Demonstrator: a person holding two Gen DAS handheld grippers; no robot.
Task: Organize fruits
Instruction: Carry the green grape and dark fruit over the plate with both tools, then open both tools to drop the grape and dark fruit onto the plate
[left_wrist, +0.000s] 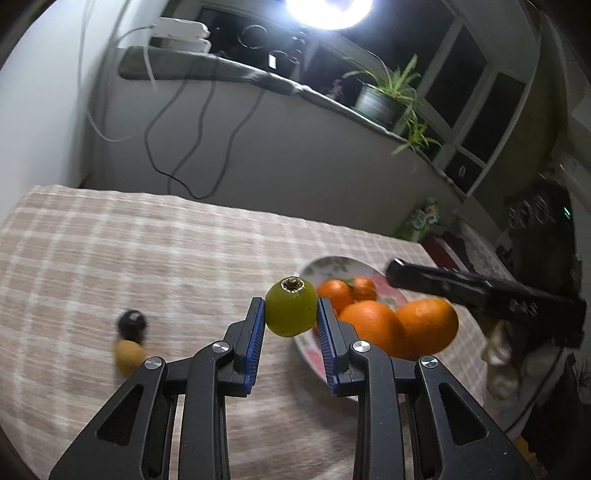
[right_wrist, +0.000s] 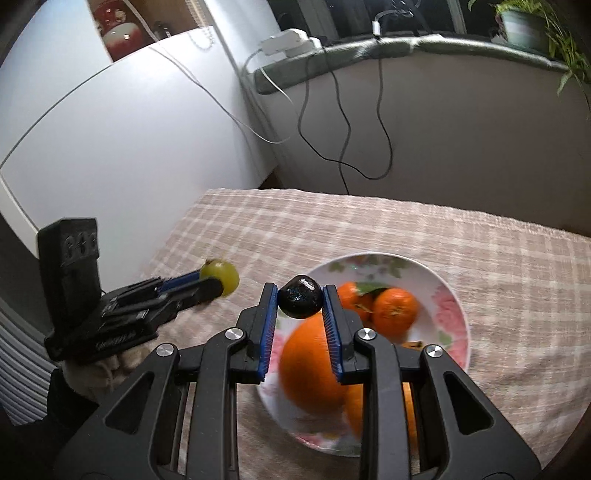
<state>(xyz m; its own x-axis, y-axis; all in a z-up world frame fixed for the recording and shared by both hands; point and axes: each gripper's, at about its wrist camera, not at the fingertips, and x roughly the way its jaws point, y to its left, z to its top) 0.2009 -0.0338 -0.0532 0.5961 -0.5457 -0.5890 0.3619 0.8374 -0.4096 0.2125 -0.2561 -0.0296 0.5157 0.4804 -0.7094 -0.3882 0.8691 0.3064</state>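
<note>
The green fruit (left_wrist: 291, 307) sits pinched between the blue pads of the left gripper (left_wrist: 291, 314), at the centre of the left wrist view, lifted clear of the table (left_wrist: 110, 258) and just left of the plate's near rim. The dark fruit (right_wrist: 300, 297) is held the same way in the right gripper (right_wrist: 300, 301), its jaws closed snugly on it, hanging over the flowered plate (right_wrist: 448, 306) in the centre of the right wrist view. Below it the plate already carries a large orange (right_wrist: 306, 369) and smaller mandarins (right_wrist: 395, 310) toward the right.

Both fruits appear to be mid-carry, so the step in hand looks like delivery to the plate. The next move probably calls for lowering each fruit into a free gap among the oranges before the jaws part, since round fruit may roll off the pile.

In the left wrist view, lower left, a small yellow fruit (left_wrist: 129, 356) and a dark round one (left_wrist: 132, 322) lie touching on the checked cloth, blurred, not yet collected.
</note>
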